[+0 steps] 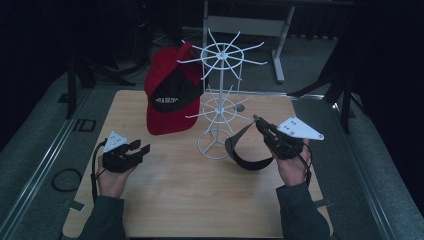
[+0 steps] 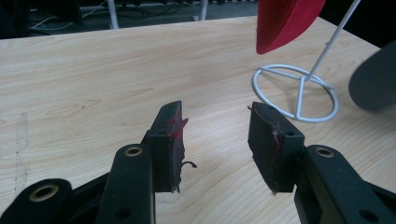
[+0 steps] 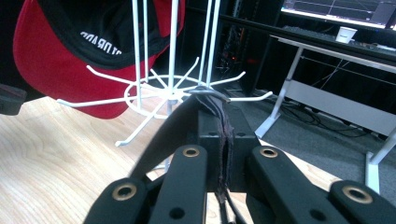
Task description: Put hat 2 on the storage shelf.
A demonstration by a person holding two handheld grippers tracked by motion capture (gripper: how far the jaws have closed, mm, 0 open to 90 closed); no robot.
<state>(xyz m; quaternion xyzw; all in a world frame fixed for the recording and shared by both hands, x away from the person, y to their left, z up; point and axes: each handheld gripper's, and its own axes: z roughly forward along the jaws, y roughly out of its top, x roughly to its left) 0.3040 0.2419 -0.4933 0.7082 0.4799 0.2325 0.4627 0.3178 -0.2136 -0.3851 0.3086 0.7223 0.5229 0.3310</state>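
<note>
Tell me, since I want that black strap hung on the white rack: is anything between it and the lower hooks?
Nothing visible blocks it. The right claw is shut on the black strap, just right of the white rack. The lower hooks facing it are bare. The red cap hangs on the rack's far left side.

From my end the cap (image 1: 167, 95) hanging on the rack (image 1: 220, 95) is bright red with a black inner panel and small white lettering across it. The rack itself is plain white wire all over. The strap (image 1: 245, 150) pinched in my right claw (image 1: 258, 121) is dark, black or near it. Both claws are black, and the left claw (image 1: 140, 148) has red smears on its pads (image 2: 173, 128). The counter (image 1: 180, 200) is pale wood with a fine grain pattern
</note>
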